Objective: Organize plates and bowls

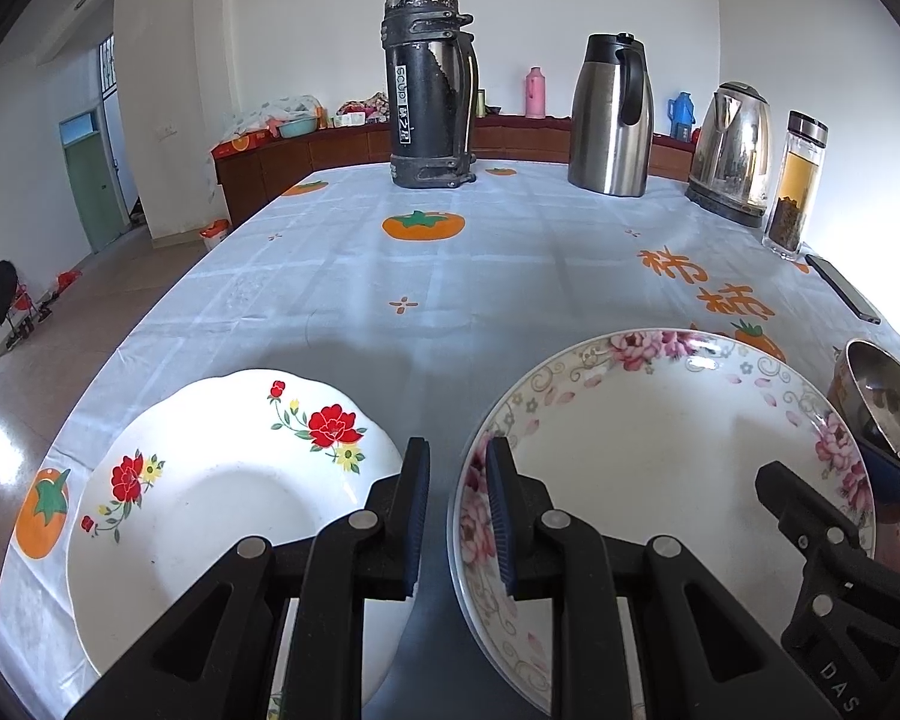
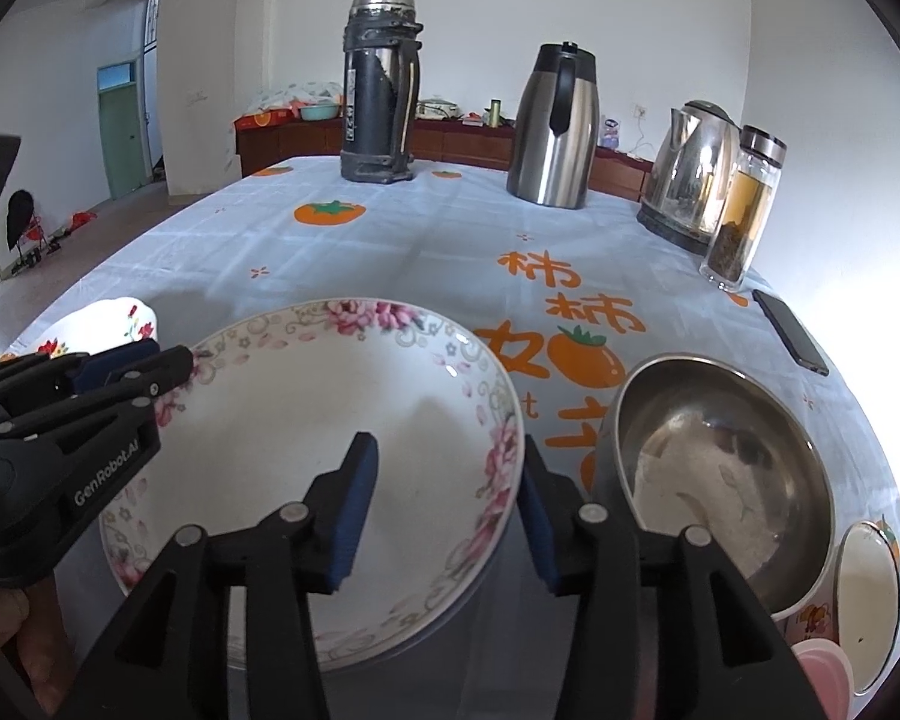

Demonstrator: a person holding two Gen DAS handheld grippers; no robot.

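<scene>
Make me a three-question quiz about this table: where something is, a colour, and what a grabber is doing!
1. Where is the steel bowl? A) left of the pink-flower plate B) right of it C) on it
2. Big flowers on the scalloped plate are? A) red B) blue C) purple
3. Jaws of the right gripper are? A) shut tight B) holding a spoon C) open astride the pink-flower plate's rim
Answers: B, off the plate's right edge; A, red blooms; C, a pad stands each side of the rim.
</scene>
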